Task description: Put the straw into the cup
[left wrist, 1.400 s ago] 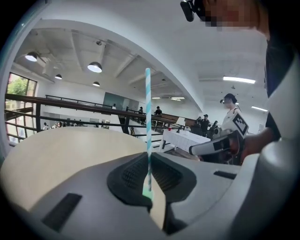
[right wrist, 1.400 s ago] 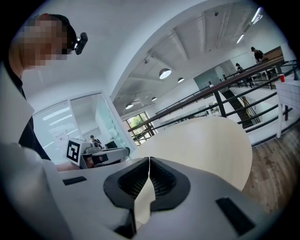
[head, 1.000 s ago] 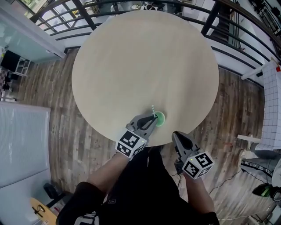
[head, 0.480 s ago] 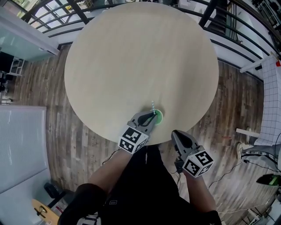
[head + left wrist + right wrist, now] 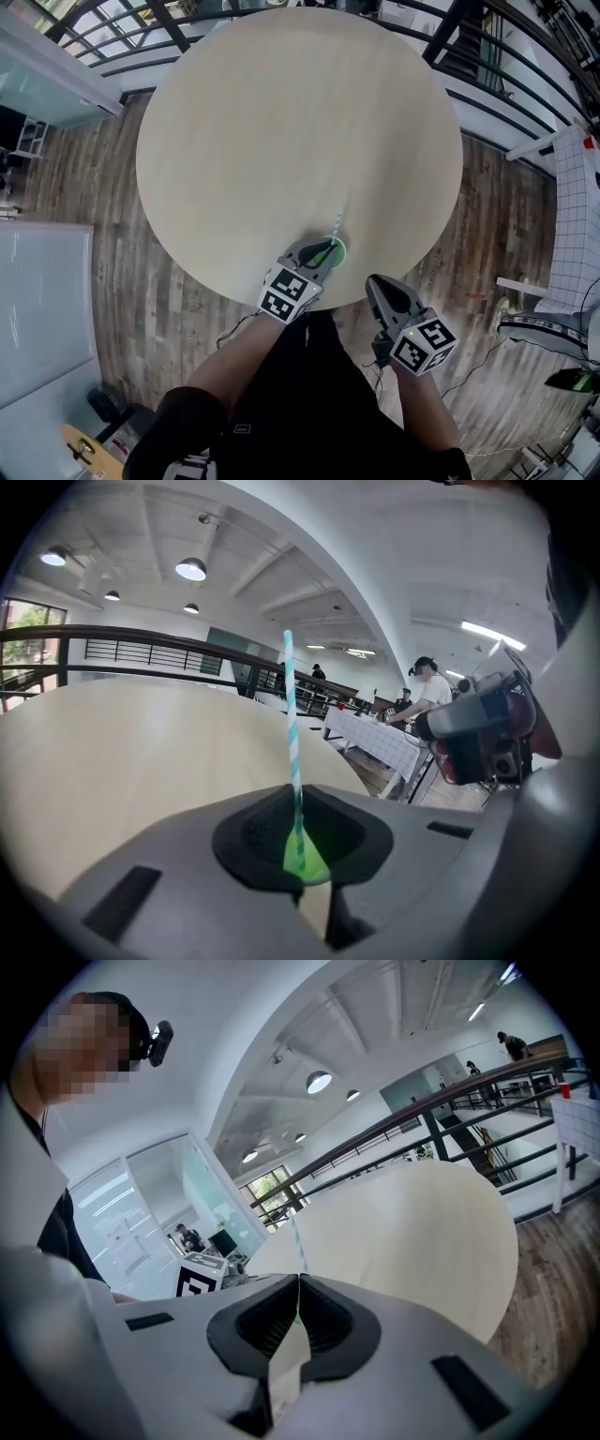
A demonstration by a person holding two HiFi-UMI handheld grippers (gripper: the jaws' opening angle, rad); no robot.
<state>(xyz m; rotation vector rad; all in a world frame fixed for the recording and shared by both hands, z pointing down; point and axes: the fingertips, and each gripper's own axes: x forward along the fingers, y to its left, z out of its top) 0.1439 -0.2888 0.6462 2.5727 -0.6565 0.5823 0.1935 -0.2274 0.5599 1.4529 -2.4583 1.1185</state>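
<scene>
A round pale table [image 5: 281,112] fills the middle of the frame over a plank floor [image 5: 122,272], with black railing [image 5: 450,42] across the top. Near the table's lower edge, the striped straw [image 5: 337,223] rises from the green cup [image 5: 341,250]. The left gripper [image 5: 327,248] is clamped on the straw. The right gripper [image 5: 373,283] hangs past the edge at lower right, jaws together and empty.

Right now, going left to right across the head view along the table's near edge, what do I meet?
left gripper, shut on the straw → green cup → right gripper
</scene>
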